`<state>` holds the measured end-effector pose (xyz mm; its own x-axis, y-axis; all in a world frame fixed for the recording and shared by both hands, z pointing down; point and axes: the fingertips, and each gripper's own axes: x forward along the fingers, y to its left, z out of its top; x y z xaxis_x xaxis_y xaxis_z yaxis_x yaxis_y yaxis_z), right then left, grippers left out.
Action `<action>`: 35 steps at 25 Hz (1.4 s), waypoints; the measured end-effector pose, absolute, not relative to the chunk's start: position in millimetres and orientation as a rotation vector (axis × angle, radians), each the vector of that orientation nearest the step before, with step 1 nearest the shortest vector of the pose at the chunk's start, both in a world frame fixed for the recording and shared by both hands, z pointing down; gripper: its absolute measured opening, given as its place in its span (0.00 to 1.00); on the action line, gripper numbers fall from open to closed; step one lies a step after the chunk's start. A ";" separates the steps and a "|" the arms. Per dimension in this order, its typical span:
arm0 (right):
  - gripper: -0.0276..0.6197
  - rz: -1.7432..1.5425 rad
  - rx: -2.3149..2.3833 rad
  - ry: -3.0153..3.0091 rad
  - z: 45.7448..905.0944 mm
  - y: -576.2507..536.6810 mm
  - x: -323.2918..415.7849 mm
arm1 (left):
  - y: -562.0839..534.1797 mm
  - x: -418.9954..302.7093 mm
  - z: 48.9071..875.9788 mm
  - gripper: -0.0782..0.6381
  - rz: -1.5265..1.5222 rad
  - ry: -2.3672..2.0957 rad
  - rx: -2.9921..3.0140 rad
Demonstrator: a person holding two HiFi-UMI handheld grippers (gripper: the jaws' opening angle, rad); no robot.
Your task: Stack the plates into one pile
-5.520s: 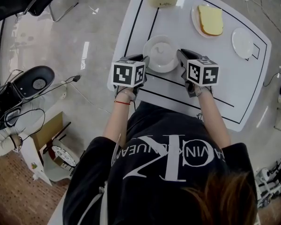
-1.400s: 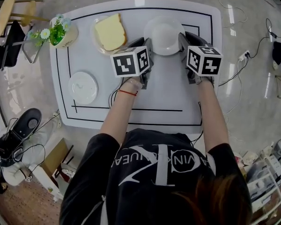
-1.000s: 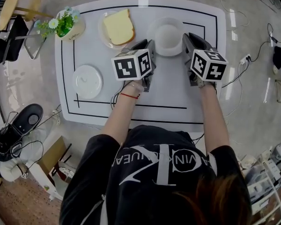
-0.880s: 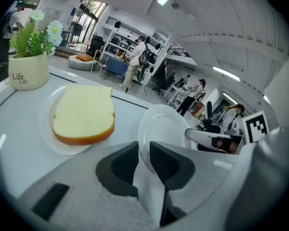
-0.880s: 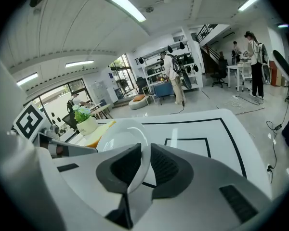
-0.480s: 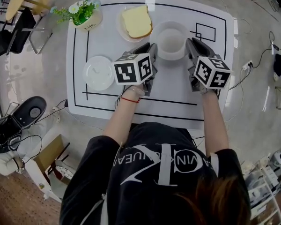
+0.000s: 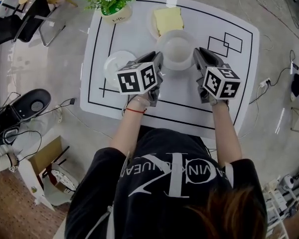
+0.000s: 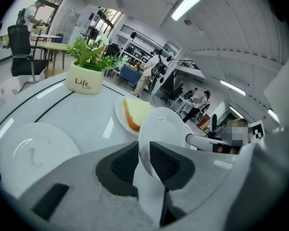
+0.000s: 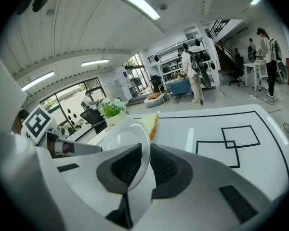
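A white plate (image 7: 177, 50) hangs above the white table (image 7: 229, 98), gripped on both sides. My left gripper (image 7: 158, 65) is shut on its left rim, and the rim runs between the pads in the left gripper view (image 8: 143, 160). My right gripper (image 7: 198, 62) is shut on the right rim (image 9: 145, 165). An empty white plate (image 7: 115, 63) lies just left of the left gripper. A plate with a slice of bread (image 7: 168, 20) sits right behind the held plate, partly covered by it.
A potted plant (image 7: 114, 8) stands at the table's far left corner. Black lines and two overlapping squares (image 7: 224, 44) mark the tabletop at the right. Chairs, cables and a floor unit (image 7: 32, 103) surround the table.
Both grippers have carried the plate leftwards over the table, from right of the bread plate to just in front of it. Both grips look unchanged.
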<state>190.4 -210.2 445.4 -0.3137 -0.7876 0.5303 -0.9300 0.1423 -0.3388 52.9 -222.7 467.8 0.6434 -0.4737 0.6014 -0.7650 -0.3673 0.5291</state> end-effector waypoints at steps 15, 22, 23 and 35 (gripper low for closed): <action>0.13 0.929 1.445 -2.286 452.0 -220.5 81.3 | -212.4 -59.1 466.9 0.21 0.358 -1.121 1.921; 0.13 0.951 1.328 -2.306 463.4 -222.6 32.6 | -207.8 -107.4 471.2 0.21 0.328 -1.187 1.856; 0.13 0.956 1.313 -2.308 465.3 -222.7 26.2 | -206.8 -113.9 472.7 0.21 0.327 -1.196 1.846; 0.13 1.004 1.179 -2.302 485.9 -220.7 -27.9 | -196.9 -166.9 485.2 0.21 0.331 -1.262 1.763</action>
<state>-27.9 -220.7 485.9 -0.5840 -0.5518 0.5953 -0.8117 0.3973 -0.4280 -166.9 -196.9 485.2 0.4398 -0.6098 0.6594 -0.8548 -0.0590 0.5155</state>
